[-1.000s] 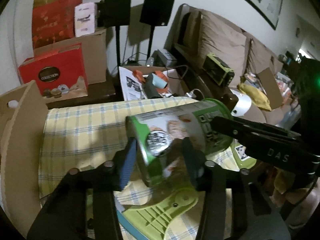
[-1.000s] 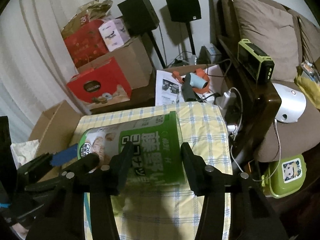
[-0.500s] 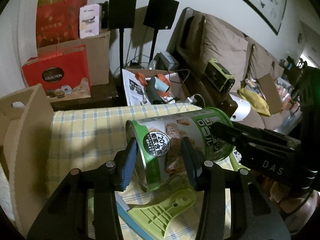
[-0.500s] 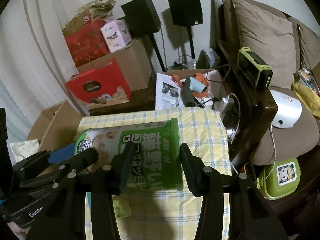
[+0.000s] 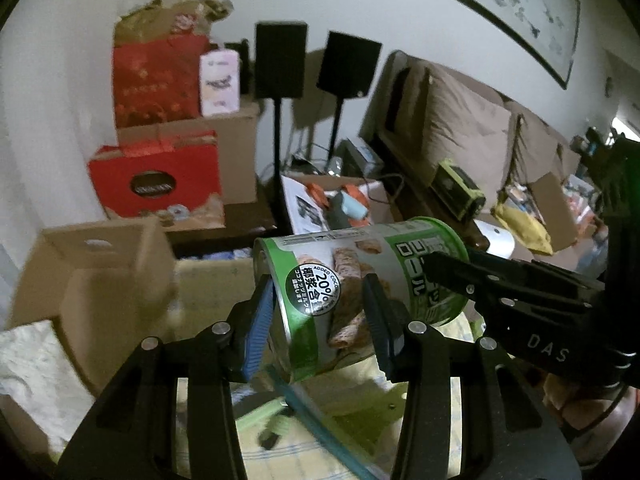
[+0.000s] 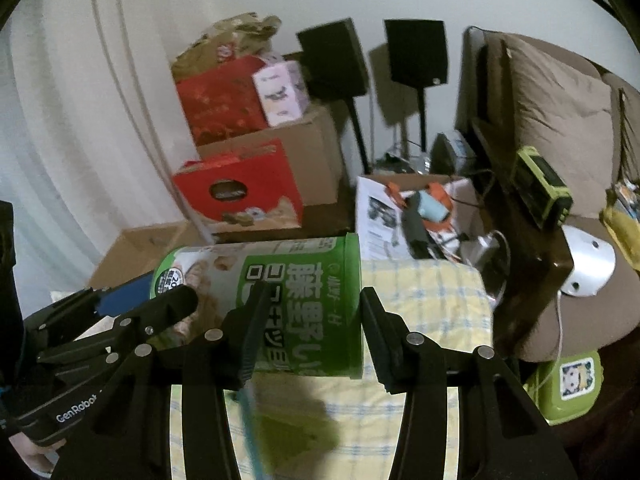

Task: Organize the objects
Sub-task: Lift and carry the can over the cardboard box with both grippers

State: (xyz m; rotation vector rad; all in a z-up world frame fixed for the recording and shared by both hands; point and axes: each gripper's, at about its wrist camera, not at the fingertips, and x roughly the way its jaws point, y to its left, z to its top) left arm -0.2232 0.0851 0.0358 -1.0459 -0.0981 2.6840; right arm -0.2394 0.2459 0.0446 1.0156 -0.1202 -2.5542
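Green snack can held sideways in the air by both grippers — one at each end.
Left to right: open cardboard box (image 5: 100,276) at the side; left gripper (image 5: 318,320) pinching the green snack can (image 5: 360,280) near its bottom end; right gripper (image 6: 308,328) clamped on the same can (image 6: 288,300) at its lid end — all above the yellow checked cloth (image 6: 424,300); brown sofa (image 6: 560,120) far right.

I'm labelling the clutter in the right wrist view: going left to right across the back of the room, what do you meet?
Red gift box → pink carton → left black speaker → right black speaker → green-edged device → brown cushion.
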